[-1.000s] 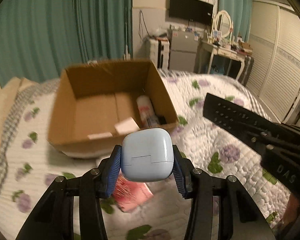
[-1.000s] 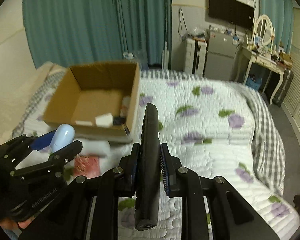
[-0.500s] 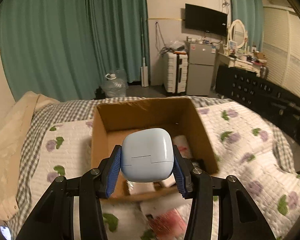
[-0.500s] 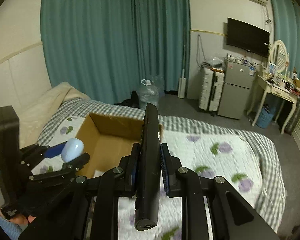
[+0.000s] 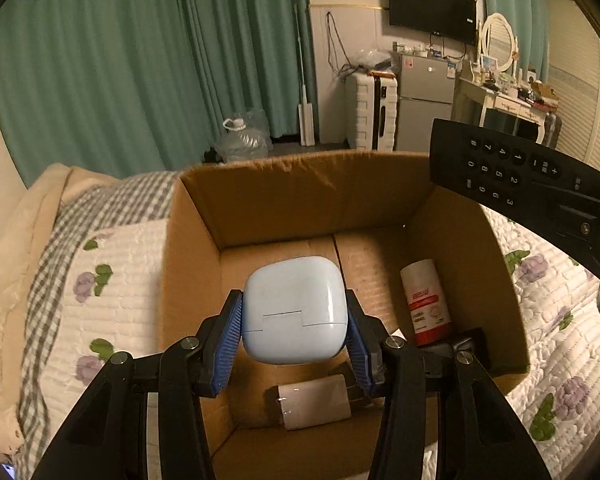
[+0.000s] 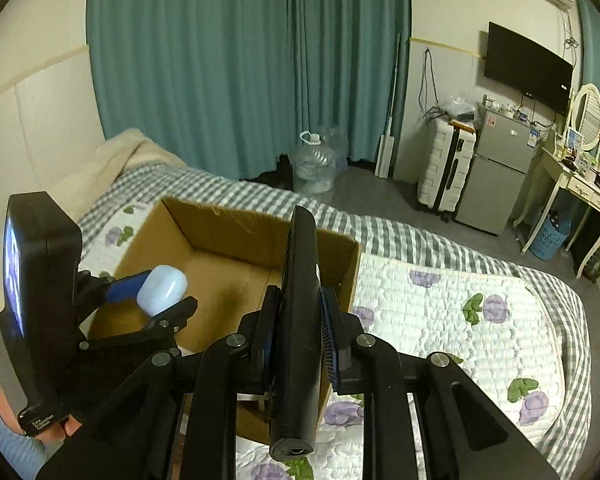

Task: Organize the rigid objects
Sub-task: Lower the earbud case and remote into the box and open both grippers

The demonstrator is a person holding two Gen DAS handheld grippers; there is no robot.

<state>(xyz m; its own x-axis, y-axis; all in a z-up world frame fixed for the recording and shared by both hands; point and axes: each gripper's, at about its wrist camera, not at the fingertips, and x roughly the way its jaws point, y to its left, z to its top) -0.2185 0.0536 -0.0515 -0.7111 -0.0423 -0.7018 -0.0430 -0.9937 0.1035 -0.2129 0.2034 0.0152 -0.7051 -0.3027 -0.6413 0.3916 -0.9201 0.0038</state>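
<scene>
My left gripper [image 5: 295,334] is shut on a pale blue earbud case [image 5: 295,310] and holds it over the open cardboard box [image 5: 300,184] on the bed. The case also shows in the right wrist view [image 6: 162,289] above the box [image 6: 236,236]. My right gripper [image 6: 299,338] is shut on a black remote control [image 6: 300,300], held on edge at the box's right wall. The remote shows in the left wrist view [image 5: 500,168] at the upper right. Inside the box lie a white and red bottle [image 5: 424,300] and a white cylinder [image 5: 314,406].
The box rests on a floral quilt [image 6: 440,312] over a checked bedspread [image 5: 92,216]. Beyond the bed stand green curtains [image 6: 240,60], a water jug [image 6: 312,160], a white suitcase [image 6: 444,164], a small fridge [image 6: 496,164] and a dressing table [image 6: 572,184].
Both grippers have risen and moved forward over the box. The earbud case is now above the box's inside, and the remote stands at its right wall. Both grips are unchanged.
</scene>
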